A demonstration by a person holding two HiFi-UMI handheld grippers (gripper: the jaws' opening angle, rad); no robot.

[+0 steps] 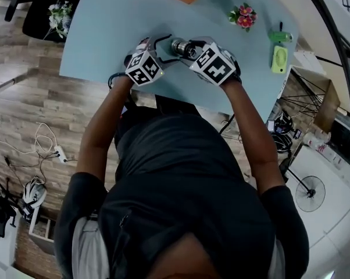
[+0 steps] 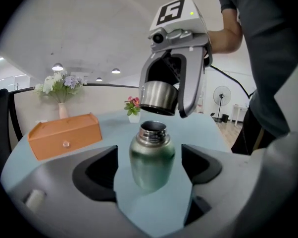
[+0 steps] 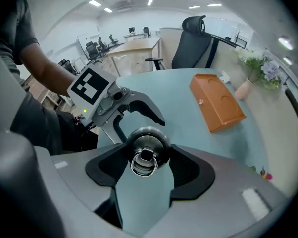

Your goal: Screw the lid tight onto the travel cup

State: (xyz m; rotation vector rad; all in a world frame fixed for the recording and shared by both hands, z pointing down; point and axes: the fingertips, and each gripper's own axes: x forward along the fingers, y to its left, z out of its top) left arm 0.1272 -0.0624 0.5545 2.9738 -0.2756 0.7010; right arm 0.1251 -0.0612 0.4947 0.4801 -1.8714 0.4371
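Steel was bare at the open mouth of the travel cup [image 2: 151, 157], which stood upright on the pale blue counter [image 2: 208, 133], close to its near edge and right in front of you. Your left gripper [image 2: 150, 170] had its jaws spread wide on either side of the cup's body. A clear gap showed on both sides, so the pads were not pressing and nothing steadied the cup but its own weight. As I judge it, you set the jaws there so they could close on the body and stop it from spinning once the threads began to bite.

Your right gripper [image 3: 146, 165] pointed steeply down from above, with its jaws closed firmly on the lid [image 2: 159, 97]. Its own view looked onto the lid's top, where the small ring sat between the pads. Holding it by the sides kept the open underside facing the cup. The lid hung just above the mouth, a touch to the right of centre and slightly tilted, and the two were not touching yet.

Before turning, I would say you needed to level the lid and centre it, or the threads could cross. The orange box [image 2: 65, 135] sat well apart at the far left, out of the way.
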